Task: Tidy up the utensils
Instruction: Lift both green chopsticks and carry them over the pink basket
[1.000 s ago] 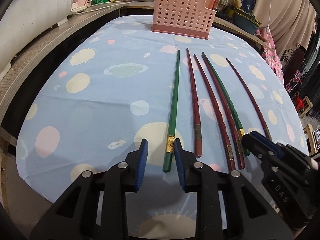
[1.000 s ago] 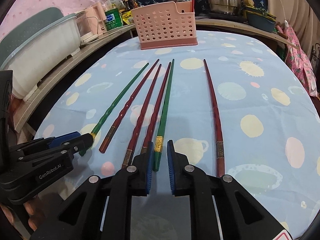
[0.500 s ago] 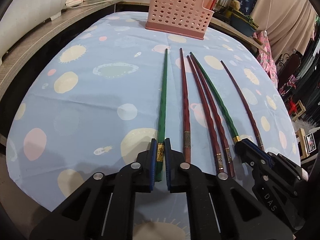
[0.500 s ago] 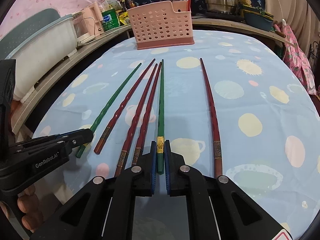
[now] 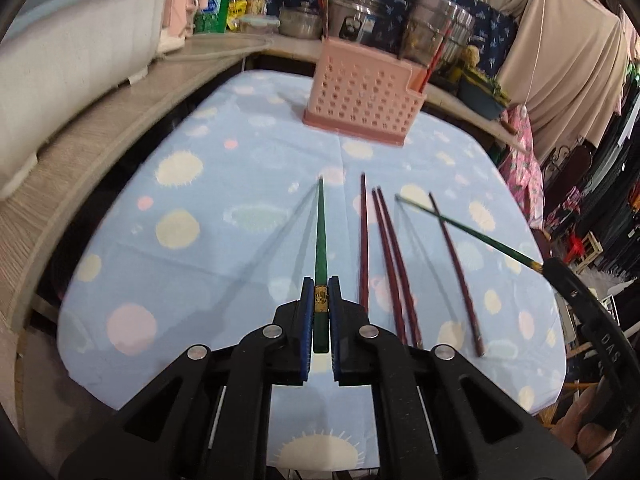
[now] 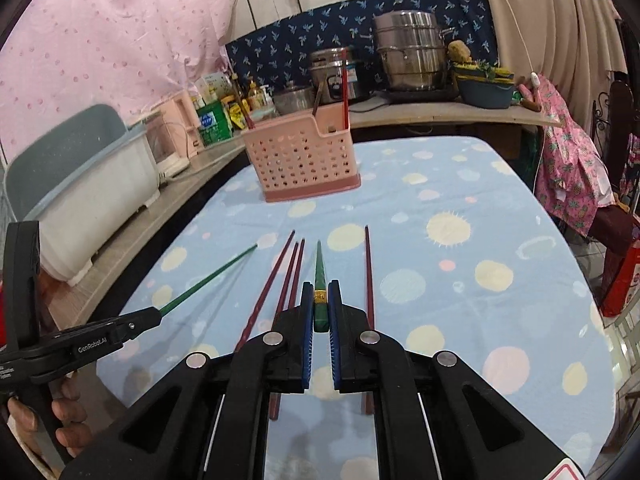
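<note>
Both green chopsticks have left the cloth: your left gripper point(image 5: 319, 312) clamps one point(image 5: 320, 236), your right gripper point(image 6: 319, 312) the other point(image 6: 320, 276). Carry-to-holder step; next, tips into the pink basket point(image 6: 304, 160).

two green chopsticks are lifted off the blue spotted cloth: one point(image 5: 320, 240) is clamped at its gold band, pointing toward the pink holder, and the other point(image 6: 320, 276) likewise at its gold band. four dark red chopsticks point(image 5: 394, 264) lie flat, roughly parallel, tips toward the holder. the pink perforated holder point(image 6: 300, 160) stands upright at the far end with a red chopstick point(image 6: 344, 88) upright inside.
</note>
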